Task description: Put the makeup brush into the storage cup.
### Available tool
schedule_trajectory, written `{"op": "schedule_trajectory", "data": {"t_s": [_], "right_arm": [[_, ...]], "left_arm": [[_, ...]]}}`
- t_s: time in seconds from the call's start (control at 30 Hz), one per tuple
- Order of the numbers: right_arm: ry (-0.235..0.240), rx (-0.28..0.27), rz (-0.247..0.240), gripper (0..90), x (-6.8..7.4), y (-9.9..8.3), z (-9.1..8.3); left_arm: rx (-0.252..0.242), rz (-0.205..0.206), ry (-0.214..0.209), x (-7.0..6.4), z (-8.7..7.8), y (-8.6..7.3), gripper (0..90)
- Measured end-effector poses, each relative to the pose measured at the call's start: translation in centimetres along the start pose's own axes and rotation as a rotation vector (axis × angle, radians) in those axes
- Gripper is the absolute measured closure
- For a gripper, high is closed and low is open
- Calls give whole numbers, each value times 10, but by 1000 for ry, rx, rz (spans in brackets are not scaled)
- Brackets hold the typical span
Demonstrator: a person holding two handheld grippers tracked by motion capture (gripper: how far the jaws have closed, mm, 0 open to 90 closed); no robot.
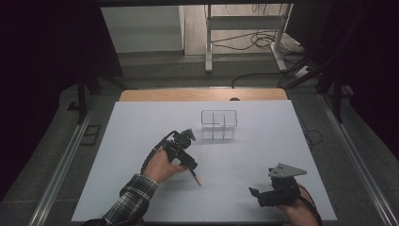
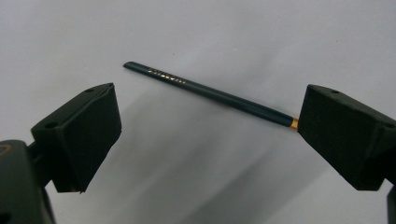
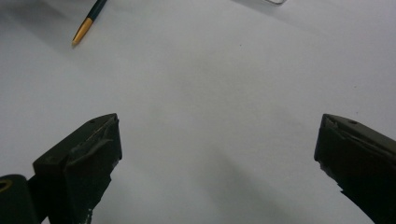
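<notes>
Hovering over a slim dark-green pencil on the white desk.
Left claw released, straddling it untouched; right claw released, well apart.

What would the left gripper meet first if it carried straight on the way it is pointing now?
Most likely the dark pencil lying on the white table: it sits just ahead of the left gripper, between its open jaws, though depth is hard to judge.

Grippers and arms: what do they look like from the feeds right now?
Both grippers are black with blocky, wedge-shaped black jaws. The right gripper carries a grey three-cornered plate on top; the left gripper trails a black cable. The left forearm wears a plaid sleeve.
</notes>
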State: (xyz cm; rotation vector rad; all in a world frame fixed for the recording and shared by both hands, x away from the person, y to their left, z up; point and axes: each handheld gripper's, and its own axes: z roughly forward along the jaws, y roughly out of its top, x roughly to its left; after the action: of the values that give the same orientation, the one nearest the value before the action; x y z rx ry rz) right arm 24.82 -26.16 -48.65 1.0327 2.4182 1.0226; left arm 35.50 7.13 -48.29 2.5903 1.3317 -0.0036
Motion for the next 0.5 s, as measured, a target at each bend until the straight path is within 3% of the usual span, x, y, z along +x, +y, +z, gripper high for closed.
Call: {"op": "schedule_trajectory", "data": {"t_s": [0.5], "right_arm": [[4,10,-6,12,0,0,1]], "left_arm": [[24,-21,9,-7,21,1,84]]}}
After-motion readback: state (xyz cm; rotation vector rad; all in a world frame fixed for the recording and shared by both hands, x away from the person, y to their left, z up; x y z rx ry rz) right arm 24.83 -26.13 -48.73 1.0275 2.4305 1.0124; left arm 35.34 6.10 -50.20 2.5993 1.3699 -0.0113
